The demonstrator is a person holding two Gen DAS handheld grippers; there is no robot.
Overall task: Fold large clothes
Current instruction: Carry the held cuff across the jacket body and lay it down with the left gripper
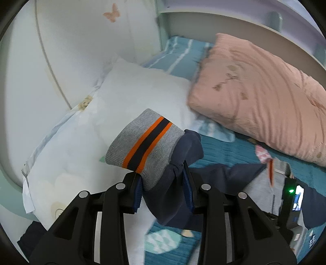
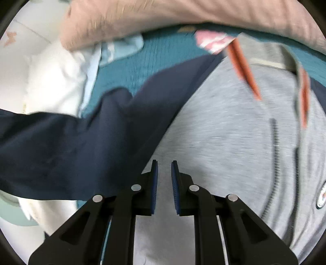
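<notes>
A grey zip hoodie [image 2: 224,130] with navy sleeves and orange drawstrings [image 2: 242,67] lies on the bed. My left gripper [image 1: 161,175] is shut on the sleeve's end and holds it up above the bed; the grey cuff [image 1: 142,142] with orange and navy stripes sticks out past the fingers. The navy sleeve [image 2: 81,142] stretches from it across the right wrist view. My right gripper [image 2: 164,173] hovers over the hoodie's grey chest, its jaws slightly apart with nothing between them. It also shows at the right edge of the left wrist view [image 1: 293,201].
The bed has a teal patterned cover [image 1: 230,150]. A white pillow [image 1: 130,97] lies at the left by the pale wall, a pink pillow [image 1: 254,93] at the back right. A bed frame shelf [image 1: 224,18] runs behind.
</notes>
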